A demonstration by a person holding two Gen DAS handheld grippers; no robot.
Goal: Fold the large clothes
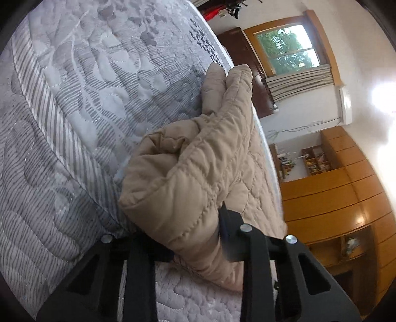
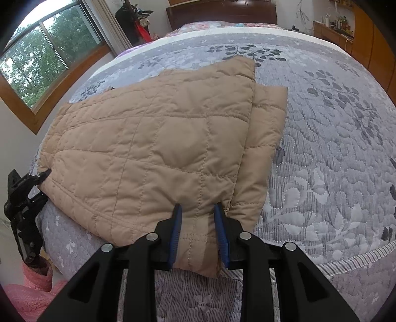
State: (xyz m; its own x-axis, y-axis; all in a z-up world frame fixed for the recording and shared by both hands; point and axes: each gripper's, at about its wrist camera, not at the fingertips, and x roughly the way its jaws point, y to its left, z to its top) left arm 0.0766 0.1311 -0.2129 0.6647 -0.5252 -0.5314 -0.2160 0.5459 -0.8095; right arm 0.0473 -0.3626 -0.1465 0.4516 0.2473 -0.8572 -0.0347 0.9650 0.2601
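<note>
Your left wrist view is rolled sideways, close against the bunched jacket (image 1: 193,158) at the bed (image 1: 74,104) edge. Your right wrist view looks down along the bed toward the headboard (image 2: 220,12). Both share jacket, bed and window (image 2: 37,64).

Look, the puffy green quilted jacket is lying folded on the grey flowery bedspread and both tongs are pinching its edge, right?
Not quite: the puffy quilted jacket is tan, not green, as the right wrist view shows. The rest holds: it lies folded on the grey flowery bedspread, with the right tongs and the left tongs pinching its edge.
</note>
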